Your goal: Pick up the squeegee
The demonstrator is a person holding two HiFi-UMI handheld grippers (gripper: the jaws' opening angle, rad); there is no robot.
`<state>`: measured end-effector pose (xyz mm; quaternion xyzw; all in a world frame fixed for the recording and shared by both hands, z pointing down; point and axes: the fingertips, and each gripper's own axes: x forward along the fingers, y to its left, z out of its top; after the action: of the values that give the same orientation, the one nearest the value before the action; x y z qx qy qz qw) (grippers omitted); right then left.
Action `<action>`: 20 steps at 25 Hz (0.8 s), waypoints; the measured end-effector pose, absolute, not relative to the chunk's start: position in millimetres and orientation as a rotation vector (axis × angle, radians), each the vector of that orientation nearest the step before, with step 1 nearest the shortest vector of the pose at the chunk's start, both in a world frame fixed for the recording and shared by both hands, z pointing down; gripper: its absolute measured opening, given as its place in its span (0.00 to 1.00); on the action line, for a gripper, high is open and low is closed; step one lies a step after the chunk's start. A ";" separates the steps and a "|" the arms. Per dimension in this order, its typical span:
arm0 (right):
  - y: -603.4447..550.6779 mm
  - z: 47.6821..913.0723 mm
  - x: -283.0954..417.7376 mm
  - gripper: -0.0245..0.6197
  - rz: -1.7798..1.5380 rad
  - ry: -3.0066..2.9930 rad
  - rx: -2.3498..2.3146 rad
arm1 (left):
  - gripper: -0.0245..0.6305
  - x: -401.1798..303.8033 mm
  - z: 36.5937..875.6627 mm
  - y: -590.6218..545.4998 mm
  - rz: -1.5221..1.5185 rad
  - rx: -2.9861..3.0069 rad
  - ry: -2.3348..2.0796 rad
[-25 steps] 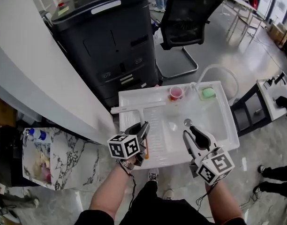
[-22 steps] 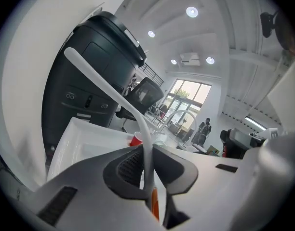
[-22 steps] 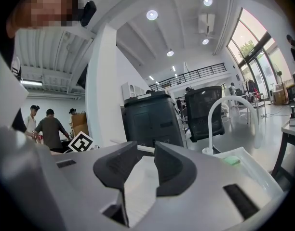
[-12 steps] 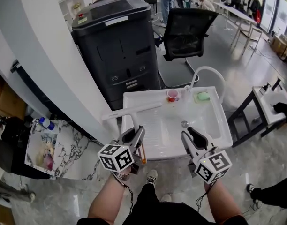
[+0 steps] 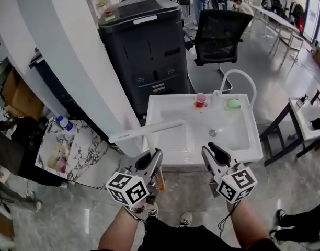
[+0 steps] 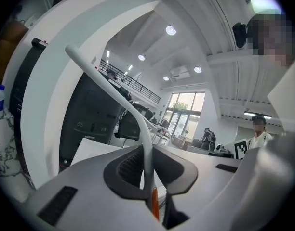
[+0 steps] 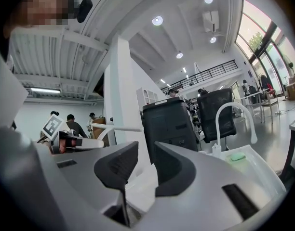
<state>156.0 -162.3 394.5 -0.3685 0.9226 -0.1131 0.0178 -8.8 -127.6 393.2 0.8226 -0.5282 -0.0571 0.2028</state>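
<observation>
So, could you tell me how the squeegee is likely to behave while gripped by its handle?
Probably stiff: the squeegee shows its long blade bar straight in the air, with no sag. Likely light, since the left gripper carries it by the thin handle alone. The wide bar may twist in that narrow grip.

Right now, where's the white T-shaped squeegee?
Head view, left side: the white T-shaped squeegee is clamped in the left gripper, blade over the white sink's left edge.

No word, brand or number could be read. The cube [image 5: 127,188] on the left gripper [image 5: 150,156] and the cube [image 5: 236,184] on the right gripper [image 5: 210,149] bore only black-and-white square markers. The pale label strip [image 5: 145,20] on the black machine [image 5: 144,56] was illegible.
</observation>
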 end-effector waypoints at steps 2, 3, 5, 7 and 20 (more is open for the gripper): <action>-158.1 397.9 149.6 0.20 -0.363 2.872 -1.132 | 0.12 -11.5 394.4 -118.8 -0.149 2.291 -1.481; -156.1 399.6 145.9 0.20 -0.367 2.875 -1.128 | 0.12 -13.6 395.1 -114.6 -0.141 2.290 -1.482; -152.0 401.7 138.0 0.20 -0.373 2.874 -1.127 | 0.12 -18.9 396.1 -106.2 -0.128 2.290 -1.480; -147.6 402.3 129.8 0.19 -0.382 2.865 -1.134 | 0.12 -25.9 396.1 -98.0 -0.122 2.292 -1.472; -90.9 385.9 67.7 0.07 -0.316 2.792 -1.336 | 0.12 -87.7 384.6 -58.8 -0.120 2.416 -1.308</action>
<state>67.7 -90.9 385.9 -0.4292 0.8973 -0.1017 0.0152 -87.7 -58.8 384.6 0.8618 -0.4666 -0.0428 0.1943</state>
